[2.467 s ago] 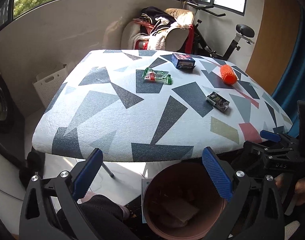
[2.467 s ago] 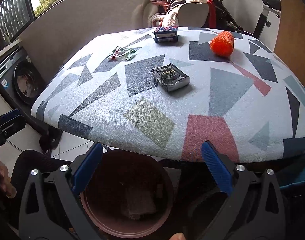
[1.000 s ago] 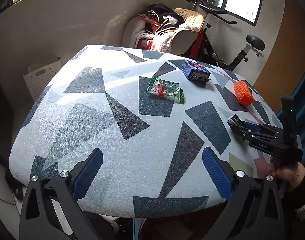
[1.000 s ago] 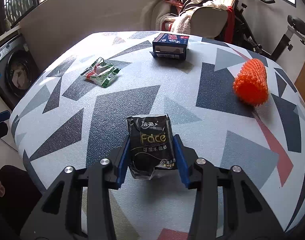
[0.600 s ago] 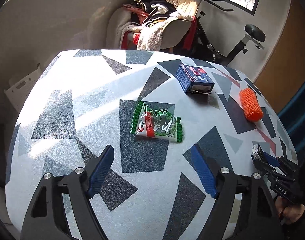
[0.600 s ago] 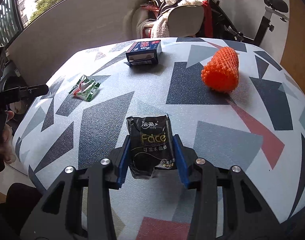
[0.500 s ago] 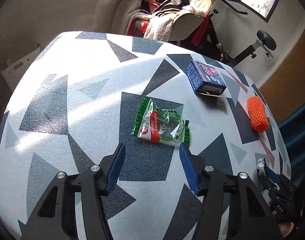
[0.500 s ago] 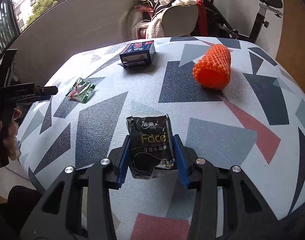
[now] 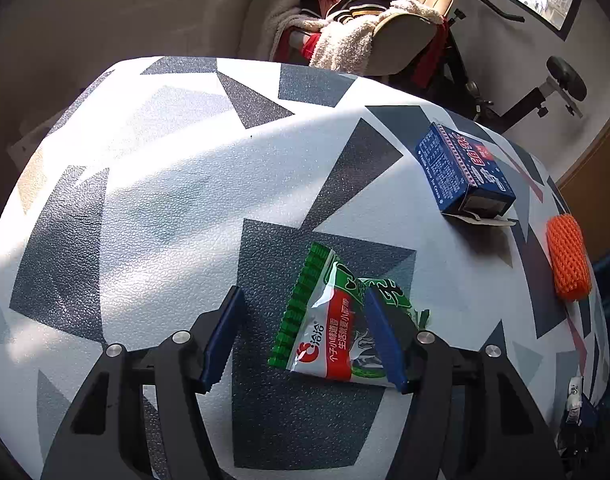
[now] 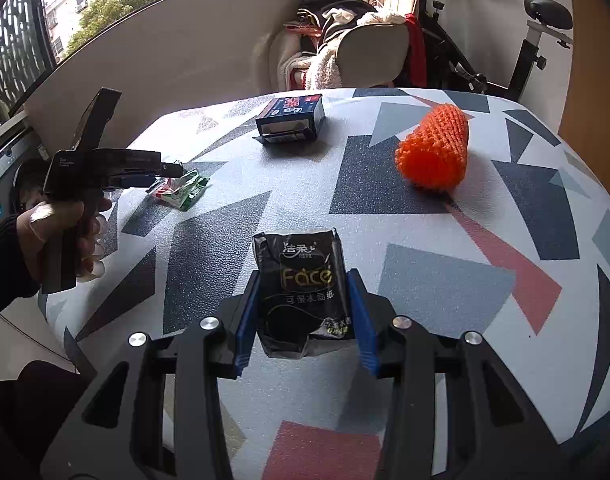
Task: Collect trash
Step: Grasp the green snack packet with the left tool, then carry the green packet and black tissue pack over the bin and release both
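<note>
I am working over the counter (image 9: 153, 184), a broad top covered in grey, white and red triangles, with trash scattered across it. Toward the far side a blue box (image 10: 291, 119) is lying with its flap open, and an orange knitted roll (image 10: 435, 147) is resting near the right edge, well apart from both of my tools.

My right tool (image 10: 303, 314) is clenching a black tissue pack (image 10: 301, 280) between its blue pads, the pack sticking forward out of the grip above the counter. My left tool (image 9: 305, 334) is spread wide and reaching down at a green and red snack wrapper (image 9: 337, 320); its right pad is lying over the wrapper's middle while the left pad is standing clear on the counter just beside it.

By my judgement I am at the pickup step for a second piece. Next I should shift the left tool rightward to straddle the wrapper, close gently since the thin film will crumple and slip, then carry both pieces to the bin.
</note>
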Demonstrator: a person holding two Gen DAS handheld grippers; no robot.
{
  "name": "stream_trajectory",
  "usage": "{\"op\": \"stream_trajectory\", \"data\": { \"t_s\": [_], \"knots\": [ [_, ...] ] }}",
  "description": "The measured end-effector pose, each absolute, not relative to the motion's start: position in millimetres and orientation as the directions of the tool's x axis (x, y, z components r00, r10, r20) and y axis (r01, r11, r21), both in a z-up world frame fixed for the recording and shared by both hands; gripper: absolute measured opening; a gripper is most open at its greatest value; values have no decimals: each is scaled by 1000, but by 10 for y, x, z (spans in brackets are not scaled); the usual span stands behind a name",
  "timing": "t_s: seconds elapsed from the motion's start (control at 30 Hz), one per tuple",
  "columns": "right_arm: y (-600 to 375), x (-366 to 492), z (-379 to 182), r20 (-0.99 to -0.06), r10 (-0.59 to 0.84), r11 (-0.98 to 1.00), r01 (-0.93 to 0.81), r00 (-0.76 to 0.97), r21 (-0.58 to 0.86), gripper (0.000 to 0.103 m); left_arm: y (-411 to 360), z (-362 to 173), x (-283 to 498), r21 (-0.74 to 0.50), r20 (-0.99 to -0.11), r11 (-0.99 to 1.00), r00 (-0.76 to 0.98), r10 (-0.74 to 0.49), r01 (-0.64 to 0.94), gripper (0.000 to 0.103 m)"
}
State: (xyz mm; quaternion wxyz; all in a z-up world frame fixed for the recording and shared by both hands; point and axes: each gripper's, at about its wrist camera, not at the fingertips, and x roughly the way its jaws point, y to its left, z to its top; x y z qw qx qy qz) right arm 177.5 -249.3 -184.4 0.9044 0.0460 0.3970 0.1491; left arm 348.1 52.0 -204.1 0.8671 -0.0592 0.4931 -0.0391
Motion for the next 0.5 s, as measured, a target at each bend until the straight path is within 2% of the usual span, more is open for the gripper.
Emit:
{"op": "stream_trajectory", "data": {
  "t_s": [0.17,0.23,0.3,0.37,0.47,0.5],
  "knots": [
    [-2489,1748,-1881,-710,304,952,-234,636,198,44,294,-2092,3328,-2,-844,991,531,-72,132,58],
    [-2479,1750,-1905,-714,305,951,-233,630,202,44,293,-2095,3294,-11,-843,990,532,-85,141,56],
    [-2461,1745,-1913,-716,308,950,-236,626,202,44,291,-2084,3274,-16,-841,988,532,-98,156,44],
    [-2444,1731,-1900,-714,312,949,-242,627,201,44,296,-2068,3255,-21,-843,986,528,-105,163,22],
    [-2422,1697,-1856,-709,314,948,-251,631,196,44,321,-2030,3172,-67,-842,981,517,-154,184,6],
    [-2421,1681,-1838,-708,315,947,-253,631,197,44,321,-2000,3118,-67,-837,980,523,-158,189,5]
  ]
}}
